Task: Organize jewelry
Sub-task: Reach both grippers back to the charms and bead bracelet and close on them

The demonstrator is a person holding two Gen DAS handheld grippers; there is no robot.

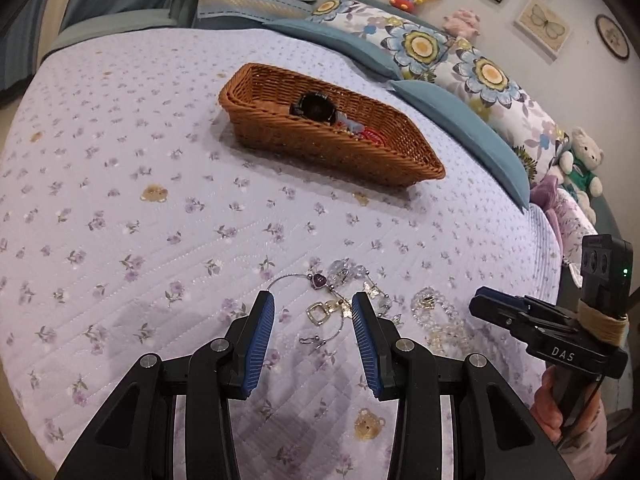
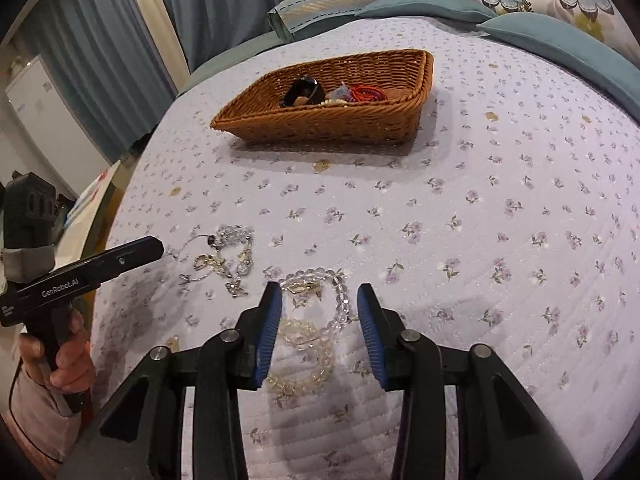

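A brown wicker basket (image 1: 344, 148) (image 2: 320, 120) stands on the lilac flowered bedspread; it holds a black watch (image 1: 314, 107) (image 2: 302, 91) and red and blue pieces (image 2: 366, 93). My left gripper (image 1: 313, 302) is open just above a tangle of jewelry: a wire necklace with a purple heart (image 1: 319, 281), a gold square piece (image 1: 318, 314) and clear beads (image 1: 348, 270). My right gripper (image 2: 319, 292) is open over clear bead bracelets (image 2: 316, 280) and a yellowish bead bracelet (image 2: 308, 354). The right gripper also shows in the left wrist view (image 1: 480, 304), and the left one in the right wrist view (image 2: 158, 246).
Blue and floral pillows (image 1: 452, 60) line the far side of the bed, with plush toys (image 1: 580, 164) beside them. Curtains (image 2: 100, 60) and a white cabinet (image 2: 36, 96) stand beyond the bed's left edge. Bare bedspread (image 2: 500, 220) lies between jewelry and basket.
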